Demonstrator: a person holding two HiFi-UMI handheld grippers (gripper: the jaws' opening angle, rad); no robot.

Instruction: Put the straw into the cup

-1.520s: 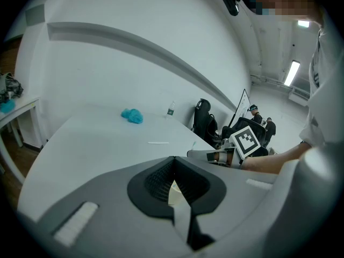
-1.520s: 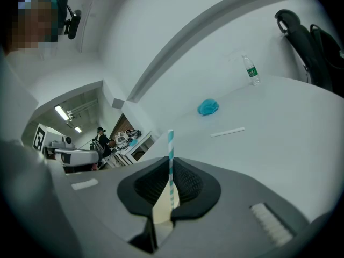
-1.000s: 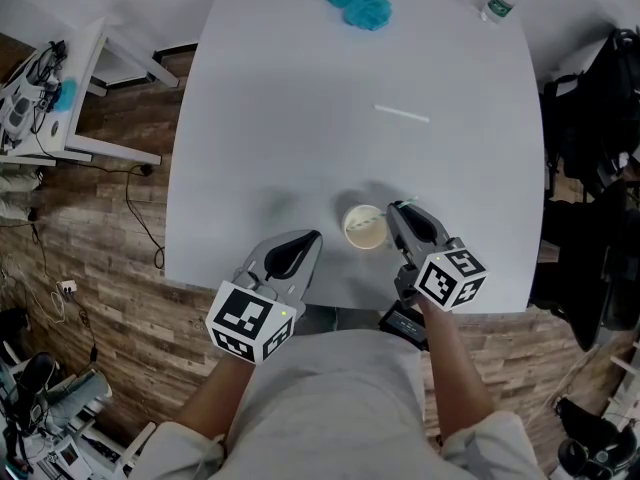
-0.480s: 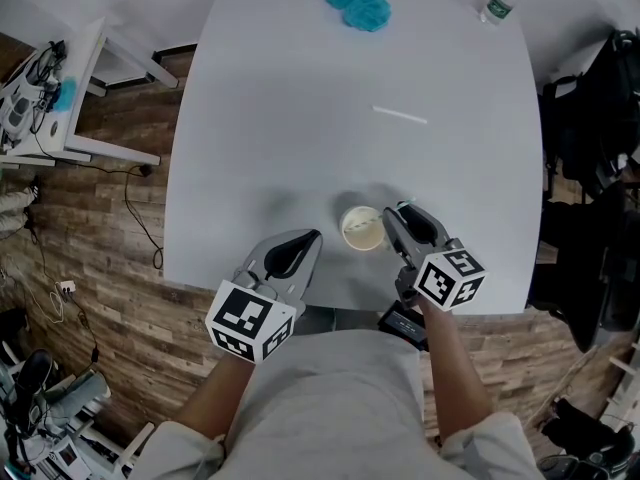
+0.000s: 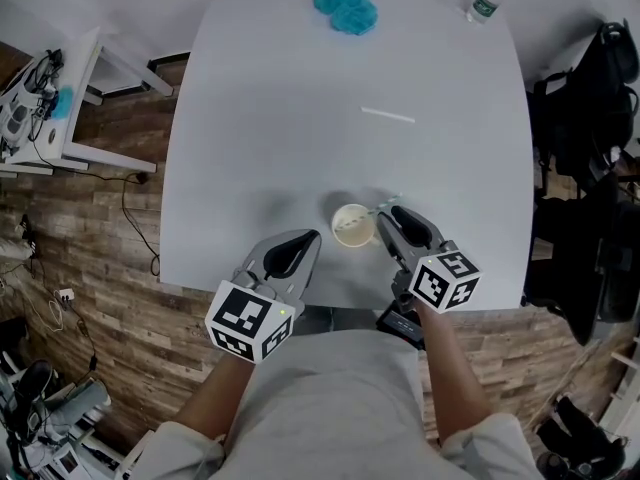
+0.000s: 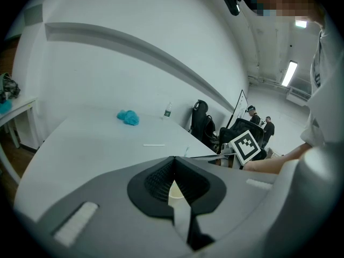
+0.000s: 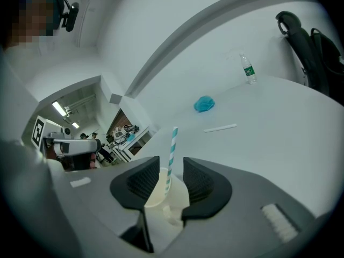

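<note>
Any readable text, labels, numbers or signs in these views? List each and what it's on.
No text here can be read.
Water bottle: green label, print too small to read.
Marker cubes: black-and-white square patterns only, no letters or digits.
Cup and striped straw: no print visible.

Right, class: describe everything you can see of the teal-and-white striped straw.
The teal-and-white striped straw is a thin, straight tube, paper by the look of it, with slanting bands. It stands nearly upright with a slight lean. Its lower end is inside the pale cream paper cup and its top is well above the rim. Only the cup seems to touch it. The right gripper has its jaws apart on either side, clear of the straw.
</note>
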